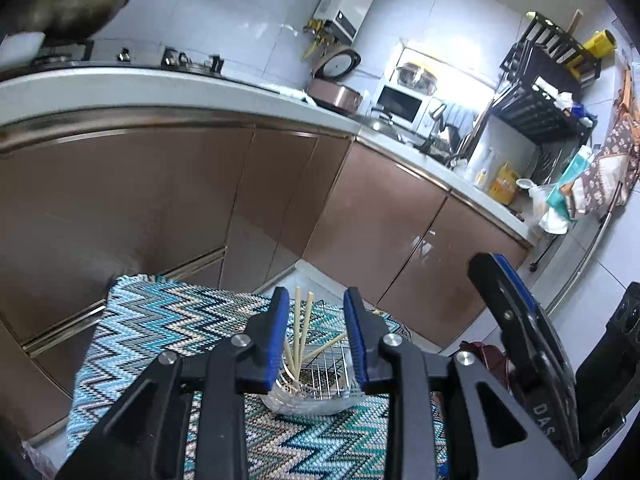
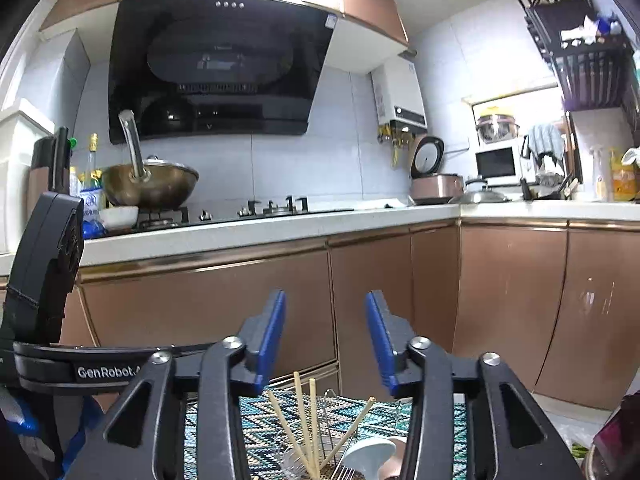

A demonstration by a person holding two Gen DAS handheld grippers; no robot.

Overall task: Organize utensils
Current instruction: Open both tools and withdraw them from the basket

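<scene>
- Chopsticks (image 1: 301, 332), pale wooden sticks, stand leaning in a clear holder (image 1: 308, 398) low in the centre of the left wrist view, their tips fanning up and to the right.
- Left gripper (image 1: 316, 336) frames them: its blue-padded fingers (image 1: 280, 332) stand partly apart, with the sticks in the gap beyond, nearer the left pad; nothing is pressed between the pads.
- Under the holder lies a zigzag-patterned cloth (image 1: 160, 320) in blue, teal and white, filling the lower left and centre of that view.
- A wire rack (image 1: 328, 376) sits beside the sticks within the same holder.
- At the right edge of the left wrist view the black body of the other tool shows.
- In the right wrist view the chopsticks (image 2: 306, 428) rise from the bottom centre, below and between the fingers.
- Right gripper (image 2: 325, 336) is open fairly wide and empty, with the brown cabinet doors (image 2: 512, 300) behind it.
- A white spoon (image 2: 370, 456) lies at the bottom edge, right of the sticks, just inside the right finger.
</scene>
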